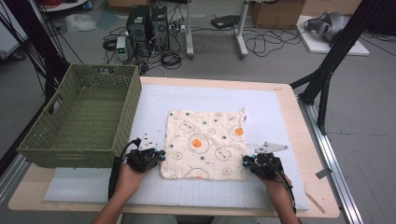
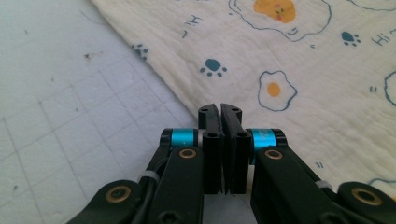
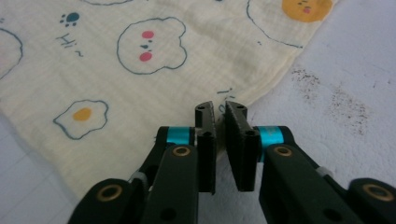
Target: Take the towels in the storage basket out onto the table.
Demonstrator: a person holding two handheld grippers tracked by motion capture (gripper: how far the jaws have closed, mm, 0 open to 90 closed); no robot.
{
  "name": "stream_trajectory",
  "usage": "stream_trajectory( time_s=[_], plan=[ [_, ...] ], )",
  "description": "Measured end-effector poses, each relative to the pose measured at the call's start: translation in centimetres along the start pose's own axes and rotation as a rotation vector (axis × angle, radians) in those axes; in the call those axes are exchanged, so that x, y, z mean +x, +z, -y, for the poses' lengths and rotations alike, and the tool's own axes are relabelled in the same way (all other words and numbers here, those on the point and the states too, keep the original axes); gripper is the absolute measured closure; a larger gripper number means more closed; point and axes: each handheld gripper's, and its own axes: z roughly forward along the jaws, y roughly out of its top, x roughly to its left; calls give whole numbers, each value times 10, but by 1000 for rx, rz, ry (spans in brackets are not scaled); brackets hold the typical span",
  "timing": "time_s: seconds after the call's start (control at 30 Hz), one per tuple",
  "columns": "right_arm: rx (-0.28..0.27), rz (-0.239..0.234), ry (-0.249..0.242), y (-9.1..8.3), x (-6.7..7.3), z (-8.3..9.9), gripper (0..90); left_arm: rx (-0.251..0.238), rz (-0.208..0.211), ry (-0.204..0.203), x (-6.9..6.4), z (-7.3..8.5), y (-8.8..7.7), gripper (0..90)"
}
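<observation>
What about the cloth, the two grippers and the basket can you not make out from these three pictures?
- Cloth near corners: both gripper views, hidden behind closed jaws; a real pinch is unsure.
- Left gripper, right gripper: high view, tips too small.
- Basket floor near the front: high view, front wall hides it.
- Forearms: high view, cut off at the bottom edge.

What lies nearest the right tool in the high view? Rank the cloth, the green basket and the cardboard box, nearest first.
From the right tool:
1. Cloth, right at its tips, at the near right corner.
2. Green basket, across the table at the left edge.
3. Cardboard box, on the floor beyond the table's far side.
</observation>
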Motion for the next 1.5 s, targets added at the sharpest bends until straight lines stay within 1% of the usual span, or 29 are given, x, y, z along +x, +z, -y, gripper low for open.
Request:
stream_trajectory(
  time_s=[0.03,0.07,0.13,0.17,0.2,0.23,0.27,0.33,0.4,0.43,0.47,0.5,0.53,0.57,0.63,0.7,0.77,0.8,0.87,0.93,1.0,1.07,1.13,1.23,1.3,1.33,1.5],
  plan=[
    [13,10,-4,-2,2,-1,853,1,7,-9,0,1,-1,864],
    [25,20,-19,-3,3,-1,858,-2,12,-16,1,2,-2,857],
    [42,46,-36,-6,5,-1,858,-13,6,-25,1,2,-3,811],
    [48,61,-39,-8,6,-1,844,-26,-13,-40,2,2,-3,730],
    [43,77,-43,-10,6,-1,800,-43,-23,-58,3,2,-4,628],
    [32,88,-31,-13,5,-1,760,-66,-21,-65,5,1,-5,591],
    [5,91,-19,-16,3,-1,707,-87,-24,-71,6,1,-7,566],
    [-53,96,16,-23,-1,-1,616,-134,-9,-91,8,1,-8,516],
    [-110,120,34,-29,-6,-1,522,-181,9,-104,11,1,-9,478],
    [-132,136,42,-31,-7,0,467,-206,27,-120,12,0,-9,467],
    [-153,158,53,-34,-9,0,427,-226,40,-125,12,0,-9,456],
    [-175,170,71,-36,-11,1,412,-245,42,-122,12,-1,-9,440],
    [-192,171,85,-37,-14,2,410,-258,41,-118,11,-2,-9,423],
    [-199,173,98,-39,-16,3,401,-273,44,-119,11,-3,-9,391],
    [-216,185,109,-41,-20,4,359,-291,48,-115,10,-4,-9,332],
    [-237,179,110,-44,-21,5,320,-306,53,-115,9,-6,-9,295],
    [-270,172,105,-48,-22,6,276,-326,50,-102,7,-7,-10,226],
    [-284,168,103,-50,-21,7,251,-339,55,-96,6,-8,-11,207],
    [-310,150,92,-53,-22,9,211,-358,55,-93,5,-9,-13,205],
    [-306,143,77,-56,-23,12,190,-366,54,-81,3,-9,-14,205],
    [-292,176,72,-56,-25,13,163,-370,48,-71,3,-9,-15,206],
    [-296,185,84,-57,-27,13,127,-369,46,-73,3,-9,-15,207],
    [-300,178,95,-57,-28,13,123,-367,41,-73,4,-9,-16,209],
    [-286,171,91,-55,-28,13,120,-367,35,-77,4,-8,-16,211],
    [-286,162,96,-53,-28,13,120,-365,33,-78,4,-8,-16,212],
    [-286,162,89,-53,-29,13,120,-364,31,-78,4,-7,-16,211],
    [-282,159,88,-51,-29,12,118,-356,29,-79,5,-6,-16,211]
  ],
)
